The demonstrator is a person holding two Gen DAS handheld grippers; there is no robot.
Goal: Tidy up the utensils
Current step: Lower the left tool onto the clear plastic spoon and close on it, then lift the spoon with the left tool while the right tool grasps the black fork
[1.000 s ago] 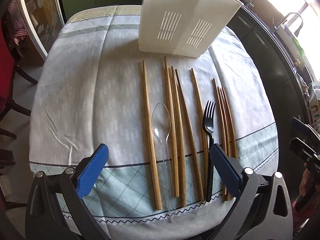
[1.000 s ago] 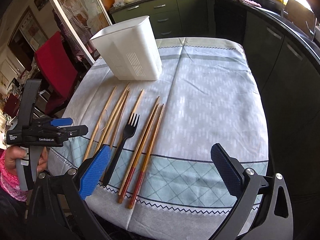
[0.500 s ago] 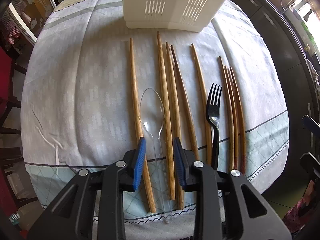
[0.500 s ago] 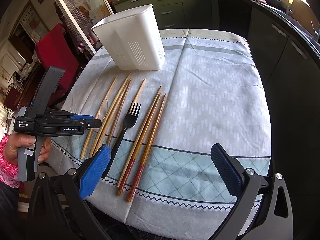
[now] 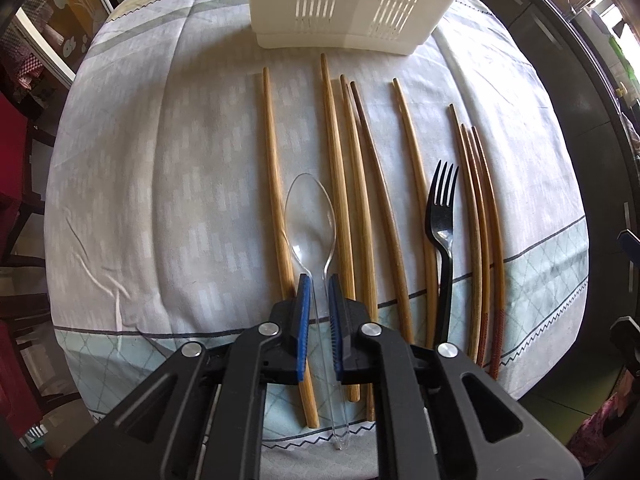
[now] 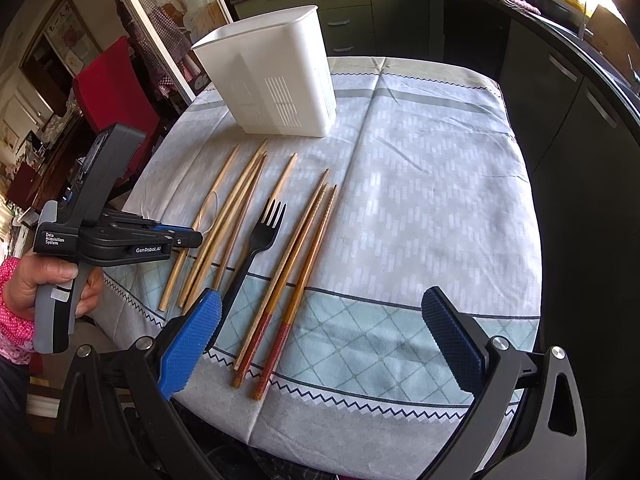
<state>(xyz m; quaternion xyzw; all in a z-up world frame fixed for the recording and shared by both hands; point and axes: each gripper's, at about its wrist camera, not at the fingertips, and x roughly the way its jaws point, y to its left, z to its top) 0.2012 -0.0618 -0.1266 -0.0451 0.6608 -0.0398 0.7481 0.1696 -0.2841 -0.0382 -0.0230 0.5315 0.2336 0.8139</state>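
The step in hand looks like the pick-up of the clear plastic spoon (image 5: pixel 310 216). The left gripper (image 5: pixel 319 284) has its blue fingers (image 5: pixel 303 312) drawn close on either side of the spoon's thin handle, which runs down between them. A sliver of gap shows on each side, so I cannot tell whether they already pinch it or are only about to. The spoon lies flat on the surface (image 5: pixel 160 184), its bowl pointing toward the white utensil holder (image 5: pixel 352 0), between a lone wooden chopstick (image 5: pixel 274 184) on its left and a cluster of chopsticks (image 5: pixel 352 184) on its right, both just beside it.

The next move, as I judge it, calls for a firm squeeze and a straight lift, since the neighbouring chopsticks sit close enough to be dragged along. Then comes a carry to the holder at the far edge and a drop, handle or bowl down, through its open top.

The right gripper (image 6: pixel 320 332) hangs over the near edge with its fingers wide apart, holding nothing. A black fork (image 6: pixel 260 240) and a red-tipped set of chopsticks (image 6: pixel 296 272) lie in front of it.

The surface wears a pale patterned tablecloth with a mint border and zigzag trim. Around it stands a kitchen — dark green cabinets (image 6: pixel 340 4), a red chair (image 6: pixel 116 92) and a bright window.
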